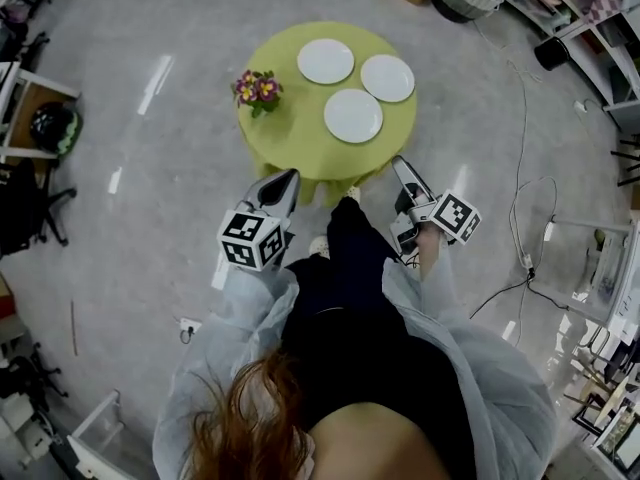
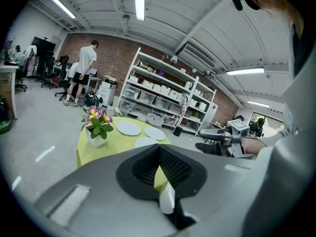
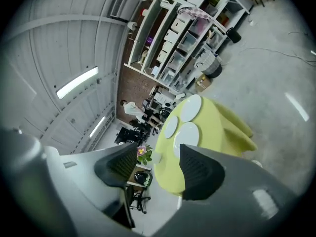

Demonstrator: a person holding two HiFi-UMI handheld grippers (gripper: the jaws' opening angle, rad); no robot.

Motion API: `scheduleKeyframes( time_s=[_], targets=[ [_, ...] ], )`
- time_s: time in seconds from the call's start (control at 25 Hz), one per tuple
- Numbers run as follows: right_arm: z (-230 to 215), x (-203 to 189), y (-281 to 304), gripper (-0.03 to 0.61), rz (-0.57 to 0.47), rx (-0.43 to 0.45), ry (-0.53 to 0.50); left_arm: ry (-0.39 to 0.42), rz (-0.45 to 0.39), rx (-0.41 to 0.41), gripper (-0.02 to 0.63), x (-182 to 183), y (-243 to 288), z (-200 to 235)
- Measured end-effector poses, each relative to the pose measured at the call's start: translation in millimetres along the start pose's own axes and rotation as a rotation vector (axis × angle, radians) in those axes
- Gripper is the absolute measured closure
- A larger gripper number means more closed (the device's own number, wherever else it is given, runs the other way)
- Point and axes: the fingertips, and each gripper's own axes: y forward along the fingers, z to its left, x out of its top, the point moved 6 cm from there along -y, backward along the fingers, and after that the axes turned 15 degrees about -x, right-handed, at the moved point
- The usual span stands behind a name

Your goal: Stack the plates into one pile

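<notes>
Round green table [image 1: 300, 143] ahead on grey floor [image 1: 150, 188]. On it 3 white plates, all lying flat, none stacked: far plate [image 1: 326, 61], right plate [image 1: 387, 78], near plate [image 1: 353, 115]. Close together in a triangle, yet apart, with green showing between each pair. Flower pot [image 1: 258, 91] by the table's left edge, clear of the plates.

Left gripper [image 1: 288, 180] in the air short of the table's near edge, pointing toward it; jaws together, tips meeting, nothing between. Right gripper [image 1: 400, 165] also short of the near edge, further right; jaws apart and bare, only the distant table and plates seen through the gap. Neither gripper touching table or plate.

Beyond the table, shelving [image 2: 163, 93] with boxes; a person [image 2: 84, 68] standing far off.
</notes>
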Motion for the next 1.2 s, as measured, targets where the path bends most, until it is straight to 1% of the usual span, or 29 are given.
scheduleKeyframes(
  time_s=[0.2,0.36,0.6,0.88,1.04,1.2],
  targets=[
    [-30,2,34,0.295,0.099,-0.019,0.091,-0.030,0.036,0.013,0.602,-2,27,18],
    [-41,8,60,0.291,0.168,-0.025,0.109,-0.064,0.077,0.029,0.601,-6,47,34],
    [-56,18,94,0.283,0.228,-0.050,0.152,-0.135,0.117,0.077,0.601,-20,63,57],
    [-74,20,119,0.279,0.302,-0.100,0.178,-0.184,0.134,0.126,0.601,-21,79,79],
    [-82,19,127,0.272,0.336,-0.124,0.201,-0.204,0.133,0.134,0.601,-18,88,82],
    [-86,19,130,0.312,0.357,-0.126,0.239,-0.221,0.127,0.137,0.601,-15,97,83]
  ],
)
